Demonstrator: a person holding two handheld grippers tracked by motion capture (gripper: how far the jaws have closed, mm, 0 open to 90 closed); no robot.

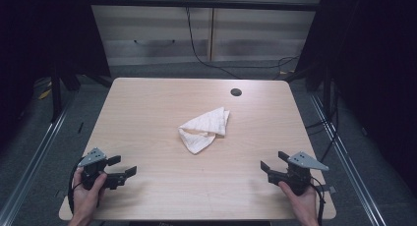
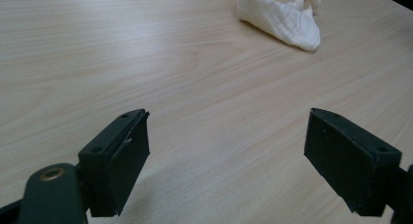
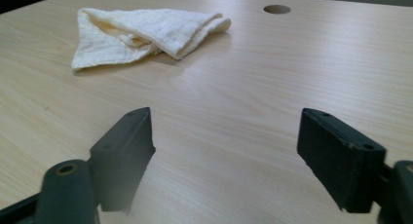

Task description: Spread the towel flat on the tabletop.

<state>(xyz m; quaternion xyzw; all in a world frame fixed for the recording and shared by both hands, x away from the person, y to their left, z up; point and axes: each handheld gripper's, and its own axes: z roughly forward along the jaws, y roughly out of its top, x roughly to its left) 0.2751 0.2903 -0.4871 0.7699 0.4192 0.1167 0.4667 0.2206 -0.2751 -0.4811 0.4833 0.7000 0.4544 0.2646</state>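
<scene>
Left tool (image 1: 123,166): near-left corner of tabletop (image 1: 147,118), held in left hand (image 1: 88,194), jaws spread wide, nothing between them. Right tool (image 1: 272,161): near-right corner, held in right hand (image 1: 300,199), jaws likewise wide apart, empty. Both tools point inward toward centre. White cloth (image 1: 204,129): crumpled, loosely folded into rough triangle, lies mid-tabletop, well apart from both tools. Round cable hole (image 1: 236,92) in tabletop beyond cloth, toward far edge.

I hold my left gripper (image 1: 122,166) near left and my right gripper (image 1: 273,160) near right, both with jaws spread wide.
</scene>
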